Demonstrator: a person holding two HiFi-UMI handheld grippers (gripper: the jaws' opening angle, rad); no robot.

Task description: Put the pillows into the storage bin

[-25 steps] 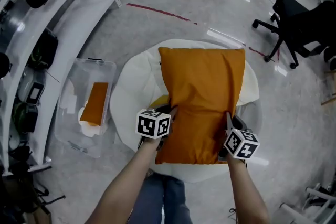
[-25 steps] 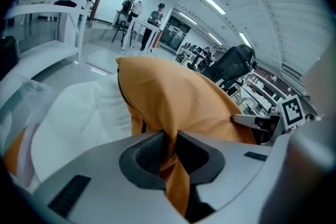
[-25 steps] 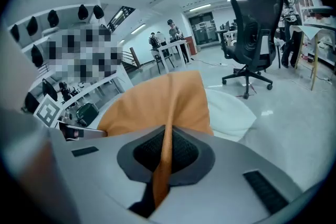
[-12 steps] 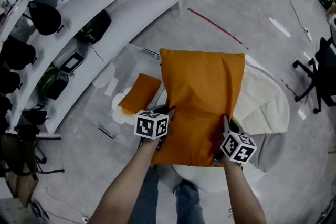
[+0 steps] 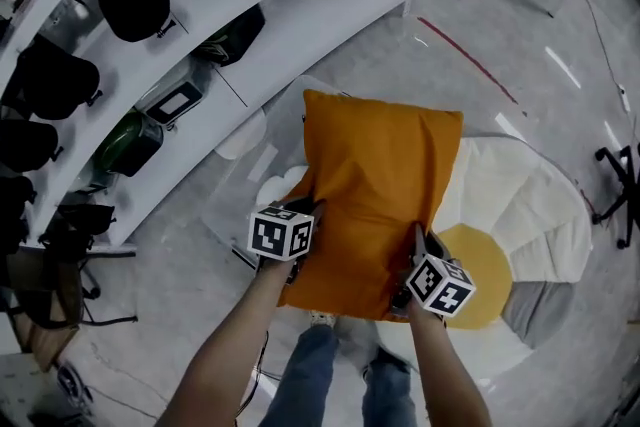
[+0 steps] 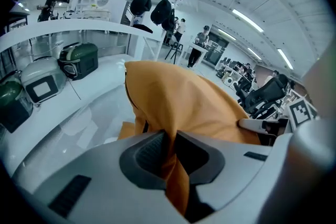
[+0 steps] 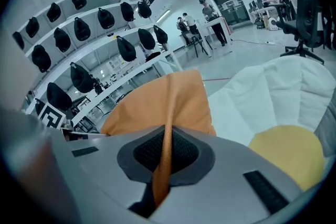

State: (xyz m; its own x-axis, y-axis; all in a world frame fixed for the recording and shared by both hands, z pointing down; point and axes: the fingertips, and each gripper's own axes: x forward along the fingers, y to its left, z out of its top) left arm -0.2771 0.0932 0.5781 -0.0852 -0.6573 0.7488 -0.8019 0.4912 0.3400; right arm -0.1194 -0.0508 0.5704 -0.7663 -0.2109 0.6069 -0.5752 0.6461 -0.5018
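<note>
A large orange pillow (image 5: 382, 195) hangs in the air, pinched at its near edge by both grippers. My left gripper (image 5: 303, 220) is shut on the pillow's lower left corner, and a fold of the orange cloth (image 6: 173, 113) is squeezed between its pads. My right gripper (image 5: 413, 250) is shut on the lower right corner, where a thin ridge of the fabric (image 7: 170, 107) runs between its pads. The clear storage bin (image 5: 238, 215) lies on the floor to the left, mostly hidden under the pillow. A bit of a second orange pillow (image 6: 128, 131) shows inside it.
A white curved shelf (image 5: 250, 65) with dark helmets and boxes runs along the left, close behind the bin. To the right, a big white floor cushion (image 5: 530, 205) carries a yellow pillow (image 5: 485, 270). The person's legs stand below the pillow. Office chairs and people are far off.
The pillow, still held by both grippers, has travelled left from above the white cushion toward the shelf. The bin now lies under its left side, and a yellow pillow shows on the cushion.
</note>
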